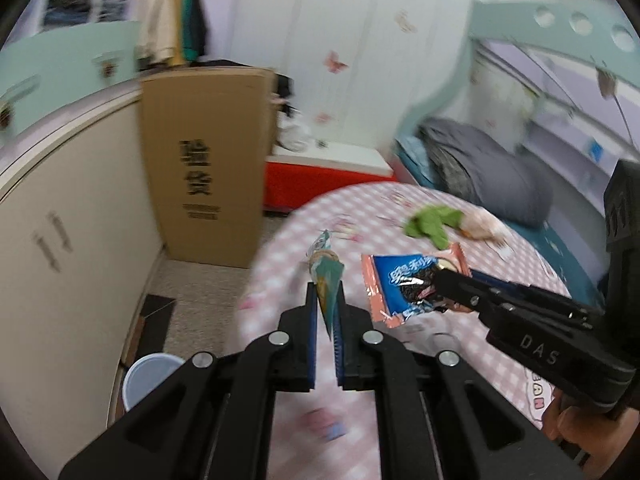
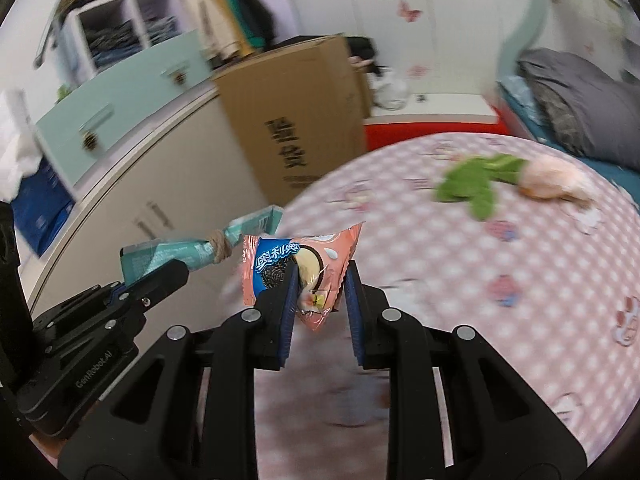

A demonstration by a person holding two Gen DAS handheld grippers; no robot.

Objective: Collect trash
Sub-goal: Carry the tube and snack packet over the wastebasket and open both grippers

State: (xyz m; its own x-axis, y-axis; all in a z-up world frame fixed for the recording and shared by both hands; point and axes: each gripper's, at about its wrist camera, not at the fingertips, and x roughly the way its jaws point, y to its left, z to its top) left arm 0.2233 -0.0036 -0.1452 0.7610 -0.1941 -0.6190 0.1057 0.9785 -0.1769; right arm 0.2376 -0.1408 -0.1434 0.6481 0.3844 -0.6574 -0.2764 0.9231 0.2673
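1. Left gripper (image 1: pixel 326 312): jaws nearly closed, clamped on a teal wrapper (image 1: pixel 327 280) twisted to a cone with a brown knot near its top. Wrapper stands up between the blue pads, above the table edge.
2. The right wrist view shows the same wrapper (image 2: pixel 188 250) sticking out sideways from the left gripper's tip (image 2: pixel 160 276), off the table's left edge, with the cabinets behind it.
3. Right gripper (image 2: pixel 320 292): jaws partly closed on a pink Oreo packet (image 2: pixel 296 268). Left pad presses on the packet; contact at the right pad is hard to read, but the packet hangs clear of the table, so it is held.
4. In the left wrist view the packet (image 1: pixel 404 284) is pinched at its right end by the right gripper (image 1: pixel 440 280), held over the table.
5. Table (image 2: pixel 500 320): round, pink check cloth with cartoon prints.
6. Still on the table, far side: green plush piece (image 2: pixel 476 184) touching a pale pink one (image 2: pixel 552 180). Blurred, so I can't tell whether they are one toy or two.
7. Floor left of table: white cup (image 1: pixel 146 376), rim up, just beside the cabinet (image 1: pixel 60 280).
8. Cardboard box (image 1: pixel 204 160) upright beyond it, against the cabinet.
9. Bed with grey duvet (image 1: pixel 480 168) behind the table, on the right.
10. A hand (image 1: pixel 568 424) shows under the right gripper's body.
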